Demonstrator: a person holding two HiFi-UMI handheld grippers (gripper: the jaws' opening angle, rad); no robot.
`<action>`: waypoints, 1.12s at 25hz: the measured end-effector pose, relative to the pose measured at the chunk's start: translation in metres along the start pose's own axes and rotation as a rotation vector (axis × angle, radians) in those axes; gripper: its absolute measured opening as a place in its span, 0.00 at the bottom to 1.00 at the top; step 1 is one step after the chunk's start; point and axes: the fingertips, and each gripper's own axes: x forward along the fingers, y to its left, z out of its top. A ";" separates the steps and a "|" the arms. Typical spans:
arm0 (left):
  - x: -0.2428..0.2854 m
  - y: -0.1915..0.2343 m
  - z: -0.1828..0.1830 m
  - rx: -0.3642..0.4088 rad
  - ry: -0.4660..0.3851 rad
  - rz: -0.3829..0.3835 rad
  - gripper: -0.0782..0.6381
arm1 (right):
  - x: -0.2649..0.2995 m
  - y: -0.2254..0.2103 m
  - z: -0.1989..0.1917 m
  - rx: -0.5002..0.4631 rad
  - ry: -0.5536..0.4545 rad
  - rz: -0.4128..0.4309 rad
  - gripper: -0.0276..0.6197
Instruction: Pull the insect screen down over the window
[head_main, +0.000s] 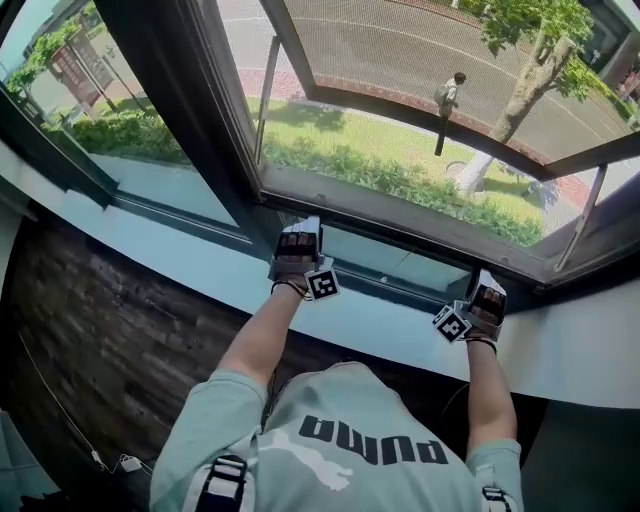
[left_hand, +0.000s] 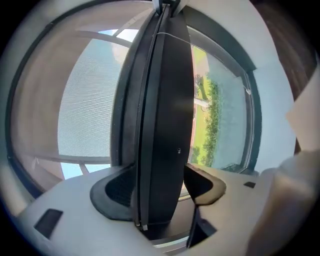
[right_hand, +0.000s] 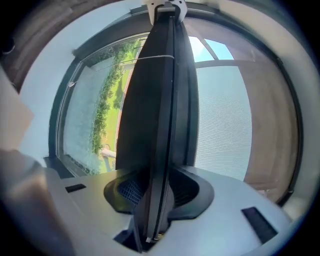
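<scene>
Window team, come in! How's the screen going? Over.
Left gripper and right gripper shut on bar. Bar low, gap left above sill. Nothing in the way.

One legible marking found: the brand word PUMA (head_main: 372, 441), dark letters on the back of my pale green shirt (head_main: 340, 392), seen upside down. Nothing else readable.
</scene>
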 end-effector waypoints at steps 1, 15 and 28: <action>0.002 0.007 -0.002 -0.013 0.001 0.013 0.53 | 0.003 -0.006 0.004 0.015 0.004 0.005 0.22; -0.008 -0.016 0.010 -0.108 -0.004 -0.183 0.51 | -0.008 -0.007 -0.001 0.052 -0.015 0.142 0.23; -0.063 -0.003 0.013 -0.936 -0.116 -0.381 0.41 | -0.071 -0.026 0.004 0.627 -0.053 0.298 0.22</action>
